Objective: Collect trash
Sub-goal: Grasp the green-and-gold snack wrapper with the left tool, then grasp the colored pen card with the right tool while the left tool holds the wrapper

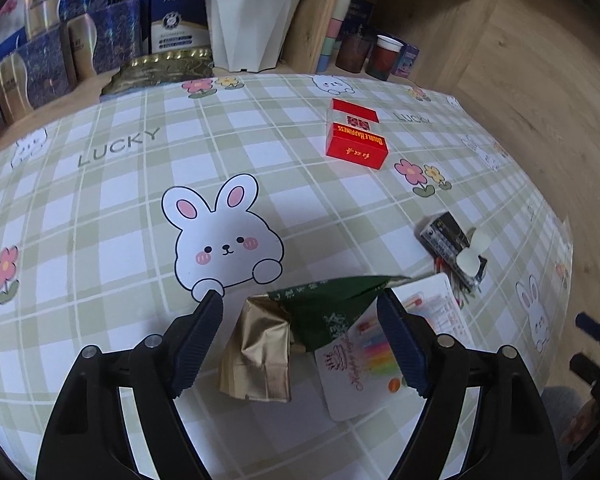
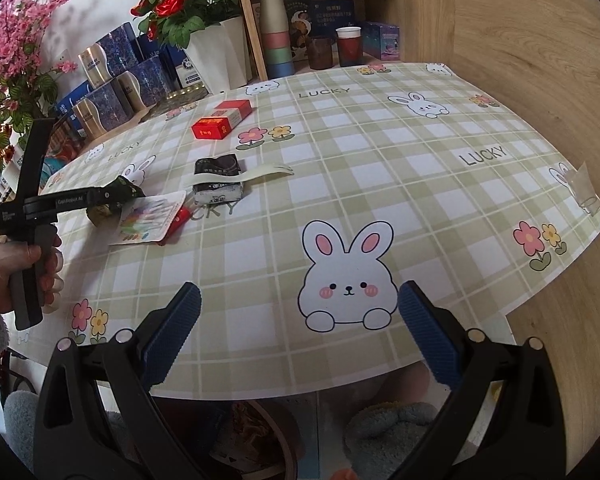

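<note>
A crumpled green and gold wrapper lies on the checked tablecloth, between the fingers of my open left gripper. It partly covers a white candle card. A black packet with a pale plastic fork lies to the right, and two red cigarette packs further back. In the right wrist view my right gripper is open and empty above the near table edge. That view shows the left gripper at the wrapper, the card, the black packet and the red packs.
Blue and gold boxes, a white plant pot and cups stand at the back by a wooden shelf. A wooden wall runs along the right. A bin or bag shows below the table edge.
</note>
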{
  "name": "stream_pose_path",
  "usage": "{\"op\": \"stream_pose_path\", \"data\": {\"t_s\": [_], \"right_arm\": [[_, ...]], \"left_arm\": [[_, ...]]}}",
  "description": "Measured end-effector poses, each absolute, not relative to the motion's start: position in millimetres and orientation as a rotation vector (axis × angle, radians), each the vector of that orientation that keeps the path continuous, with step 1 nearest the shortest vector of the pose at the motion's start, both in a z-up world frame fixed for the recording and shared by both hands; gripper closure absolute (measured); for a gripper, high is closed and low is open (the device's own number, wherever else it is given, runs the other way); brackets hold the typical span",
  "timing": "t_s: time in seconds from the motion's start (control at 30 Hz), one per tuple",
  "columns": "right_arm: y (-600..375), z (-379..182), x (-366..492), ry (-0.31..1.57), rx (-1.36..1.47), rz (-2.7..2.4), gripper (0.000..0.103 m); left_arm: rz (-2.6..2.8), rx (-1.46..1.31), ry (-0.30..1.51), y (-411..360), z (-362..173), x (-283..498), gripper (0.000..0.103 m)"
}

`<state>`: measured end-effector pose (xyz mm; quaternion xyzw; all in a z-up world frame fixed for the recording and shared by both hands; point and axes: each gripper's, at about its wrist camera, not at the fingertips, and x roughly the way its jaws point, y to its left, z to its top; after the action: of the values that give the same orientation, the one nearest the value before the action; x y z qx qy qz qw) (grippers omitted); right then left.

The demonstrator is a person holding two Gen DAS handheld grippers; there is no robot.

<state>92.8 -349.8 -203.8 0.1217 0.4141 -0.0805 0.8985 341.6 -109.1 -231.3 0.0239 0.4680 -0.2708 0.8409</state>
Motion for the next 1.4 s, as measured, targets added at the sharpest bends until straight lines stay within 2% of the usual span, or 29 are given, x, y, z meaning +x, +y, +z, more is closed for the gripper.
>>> {"op": "stream_pose_path", "data": {"t_s": [0.1,0.2,0.33,0.47,0.73,1.0,1.4], "right_arm": [[-351,-200,93,0.848,0.255,-0.172,0.006],[-349,-198,94,0.839,0.256,-0.168,0.006],[-344,-197,95,0.838,0.25,-0.153,0.006],[-341,-193,94,0.831,0.238,-0.146,0.006],[-345,-187,89,0.825,0.252,-0.162,0.006],[-343,-186,95,0.852,0.208,-0.133,0.006],[-300,-188,182,0.941,-0.121,0.218,0.008]], "left_arm": [[-0.579,0.024,0.997,-109,-231,343,0.03],[-0.582,0.023,1.005,-110,-231,342,0.038],[-0.568,0.067,0.996,-111,-228,338,0.055],[-0.568,0.094,0.98,-109,-220,332,0.061],[-0.577,0.081,0.935,-109,-190,323,0.063],[-0.555,0.09,0.956,-114,-182,315,0.063],[-0.517,0.043,0.945,-61,-174,298,0.063]]}}
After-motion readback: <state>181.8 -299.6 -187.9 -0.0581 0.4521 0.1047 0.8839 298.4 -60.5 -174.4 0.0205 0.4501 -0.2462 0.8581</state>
